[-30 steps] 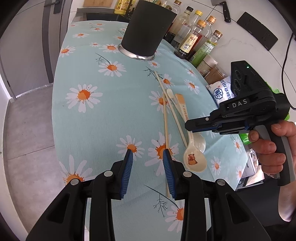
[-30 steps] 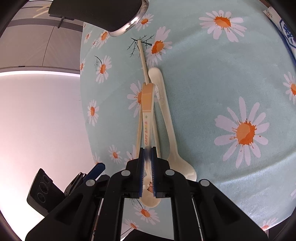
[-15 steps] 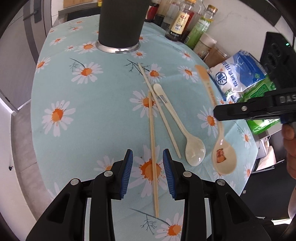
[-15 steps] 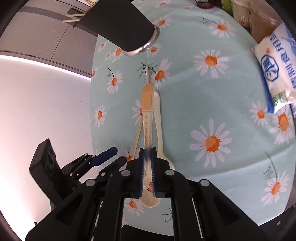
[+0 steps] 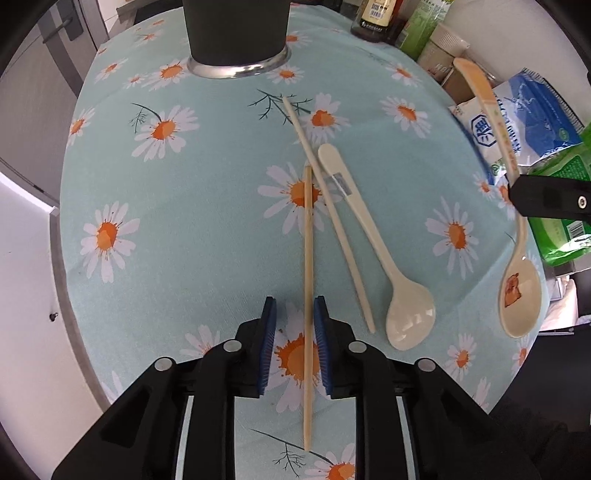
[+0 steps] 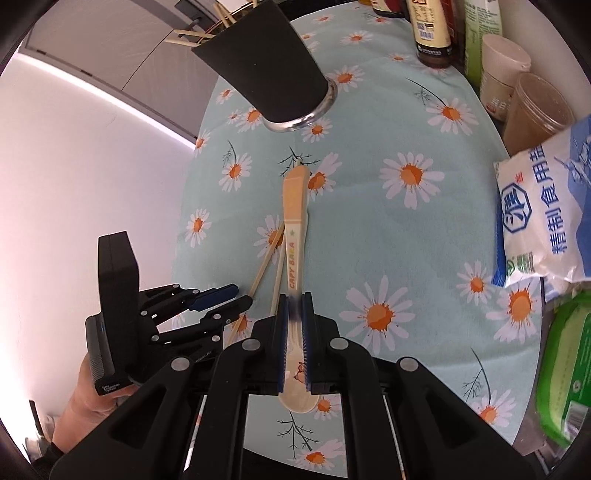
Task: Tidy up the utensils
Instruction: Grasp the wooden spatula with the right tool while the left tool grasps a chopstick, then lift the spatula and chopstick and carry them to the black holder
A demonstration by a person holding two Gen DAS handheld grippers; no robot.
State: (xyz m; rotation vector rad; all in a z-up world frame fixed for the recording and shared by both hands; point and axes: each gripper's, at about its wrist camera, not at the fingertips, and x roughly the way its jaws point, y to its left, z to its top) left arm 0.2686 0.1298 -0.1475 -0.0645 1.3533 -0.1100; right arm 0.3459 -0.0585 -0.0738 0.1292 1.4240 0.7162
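Note:
On the daisy tablecloth point(image 5: 207, 206) a wooden chopstick point(image 5: 308, 236) runs between the jaws of my left gripper point(image 5: 294, 325). The jaws are closing around it, and the left pad still stands clear of it. A second chopstick point(image 5: 332, 218) and a plain cream spoon point(image 5: 369, 236) lie just to the right. My right gripper point(image 6: 294, 306) is shut on the cartoon spoon point(image 6: 293, 221), which has an orange handle and hangs above the cloth point(image 5: 517, 288). A black utensil holder point(image 6: 273, 74) with chopsticks in it stands at the far end. My left gripper point(image 6: 243, 295) shows low on the left in the right wrist view.
Sauce bottles point(image 6: 428, 33), lidded jars point(image 6: 532, 110), a blue-and-white salt bag point(image 6: 543, 221) and a green packet point(image 6: 569, 369) crowd the table's right side. The table's left edge point(image 5: 59, 258) drops to the floor. A hand point(image 6: 88, 391) holds the left gripper.
My left gripper has moved forward over the chopstick and its jaws have narrowed around it. The right gripper has lifted the cartoon spoon off the cloth and away to the right.

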